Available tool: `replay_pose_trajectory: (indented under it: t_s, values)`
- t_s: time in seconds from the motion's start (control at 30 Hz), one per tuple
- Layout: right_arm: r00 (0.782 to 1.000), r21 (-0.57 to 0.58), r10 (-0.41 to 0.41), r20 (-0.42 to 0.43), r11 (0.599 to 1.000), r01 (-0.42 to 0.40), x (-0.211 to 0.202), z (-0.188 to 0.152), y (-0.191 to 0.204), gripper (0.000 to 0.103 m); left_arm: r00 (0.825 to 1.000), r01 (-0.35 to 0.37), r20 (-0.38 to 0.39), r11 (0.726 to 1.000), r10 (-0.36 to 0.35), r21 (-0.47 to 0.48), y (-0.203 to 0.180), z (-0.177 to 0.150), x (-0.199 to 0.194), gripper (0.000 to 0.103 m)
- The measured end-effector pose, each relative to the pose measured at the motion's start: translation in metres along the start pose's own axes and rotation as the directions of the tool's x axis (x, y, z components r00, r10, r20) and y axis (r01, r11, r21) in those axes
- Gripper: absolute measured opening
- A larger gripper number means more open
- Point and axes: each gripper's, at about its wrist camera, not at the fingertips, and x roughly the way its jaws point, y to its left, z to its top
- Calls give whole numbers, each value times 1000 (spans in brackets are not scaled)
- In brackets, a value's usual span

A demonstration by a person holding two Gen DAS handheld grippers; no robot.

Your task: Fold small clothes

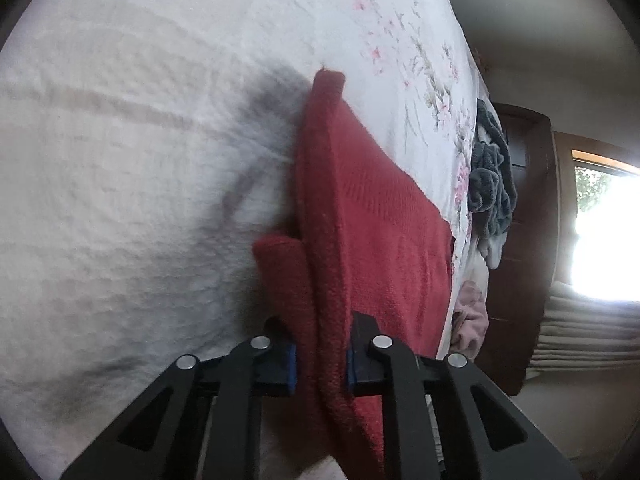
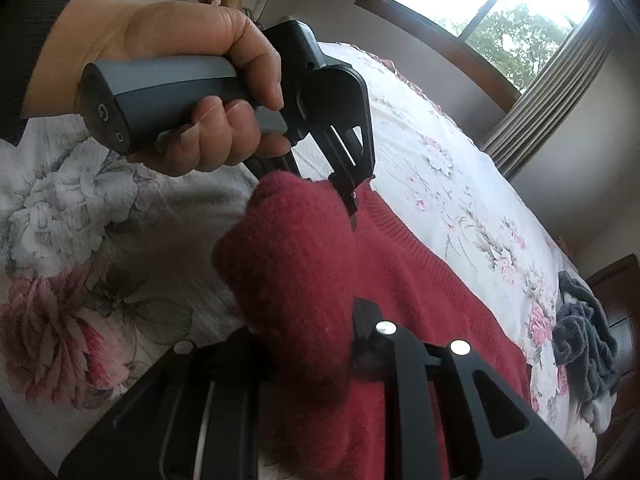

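We see our left gripper (image 1: 321, 360) and right gripper (image 2: 308, 354) each pinching the red knitted sweater (image 1: 372, 216), lifted above the floral bedsheet (image 1: 120, 120) beyond both.

One red sweater (image 1: 372, 216), two hand-held grippers (image 1: 321, 364) (image 2: 308, 356), one grey garment (image 1: 490, 172), one window (image 2: 496, 12)

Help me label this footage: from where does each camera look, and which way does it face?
Left wrist: sits behind the left gripper, facing along the bed; its fingers clamp the red sweater.
Right wrist: sits behind the right gripper, facing across the bed toward the window; the person's left hand holding the left gripper shows.
Shared: sweater, floral bedsheet, grey garment.
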Motion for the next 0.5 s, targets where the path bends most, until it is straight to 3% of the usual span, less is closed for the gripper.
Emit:
replay_pose_trajectory:
  t_s: [0.2,0.5]
  values:
    - [1000,40,0,10,999,-1,-11,3,-7,17,999,-42,11,998,41,36,-18,-2,-12,15]
    - [999,128,-11,34,992,6,-37,4,-29,16,992,-128,34,985,125,117,-75,-7,-26,15]
